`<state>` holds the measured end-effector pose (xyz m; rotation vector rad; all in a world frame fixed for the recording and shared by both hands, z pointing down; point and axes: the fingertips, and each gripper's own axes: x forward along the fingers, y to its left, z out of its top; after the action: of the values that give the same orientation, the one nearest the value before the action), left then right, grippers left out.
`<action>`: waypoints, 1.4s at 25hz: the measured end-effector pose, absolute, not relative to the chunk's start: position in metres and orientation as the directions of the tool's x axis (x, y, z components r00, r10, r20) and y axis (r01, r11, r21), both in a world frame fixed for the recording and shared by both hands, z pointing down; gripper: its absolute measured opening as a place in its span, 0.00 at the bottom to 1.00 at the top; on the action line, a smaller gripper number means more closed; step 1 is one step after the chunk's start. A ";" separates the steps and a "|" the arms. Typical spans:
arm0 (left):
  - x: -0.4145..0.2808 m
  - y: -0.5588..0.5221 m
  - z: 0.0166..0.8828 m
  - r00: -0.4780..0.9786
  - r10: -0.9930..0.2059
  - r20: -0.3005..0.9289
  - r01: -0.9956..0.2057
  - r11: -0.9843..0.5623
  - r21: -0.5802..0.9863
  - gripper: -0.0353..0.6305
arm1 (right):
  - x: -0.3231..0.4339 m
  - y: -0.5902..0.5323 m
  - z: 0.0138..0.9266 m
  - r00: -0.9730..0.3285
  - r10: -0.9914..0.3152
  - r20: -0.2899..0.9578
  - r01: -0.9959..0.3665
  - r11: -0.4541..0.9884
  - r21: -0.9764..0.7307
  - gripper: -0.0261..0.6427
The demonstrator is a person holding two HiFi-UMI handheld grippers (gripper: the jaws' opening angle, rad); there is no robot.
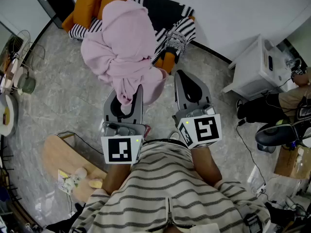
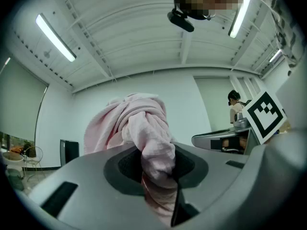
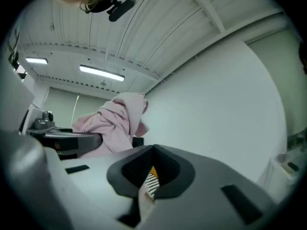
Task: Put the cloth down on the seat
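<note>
Left claw (image 2: 157, 166) pinches the pink cloth (image 2: 139, 123), right claw (image 3: 151, 170) barely parted, empty; head view alone shows the seat (image 1: 171, 9) broadly.

Grey marbled floor (image 1: 58, 101) carries a striped seat (image 1: 167, 11) by the wall with orange cushions (image 1: 90, 6) on it, a white cabinet (image 1: 252, 67) and a low wooden tabletop (image 1: 56, 157).

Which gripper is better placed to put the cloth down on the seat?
Left: the left gripper clamps the pink cloth, raised before the striped seat; the right gripper holds nothing.
</note>
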<state>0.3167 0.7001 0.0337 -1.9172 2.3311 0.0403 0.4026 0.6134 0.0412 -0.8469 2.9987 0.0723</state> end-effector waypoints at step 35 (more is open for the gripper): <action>0.378 0.649 0.045 -0.341 -0.938 -0.068 -0.937 0.344 -0.057 0.24 | 0.465 0.548 0.070 -0.924 -0.374 -0.076 -0.366 0.925 -0.097 0.06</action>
<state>0.3782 0.6490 0.0446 -1.7495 2.5019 -0.0115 0.4651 0.5480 0.0705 -0.5761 2.9908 -0.1235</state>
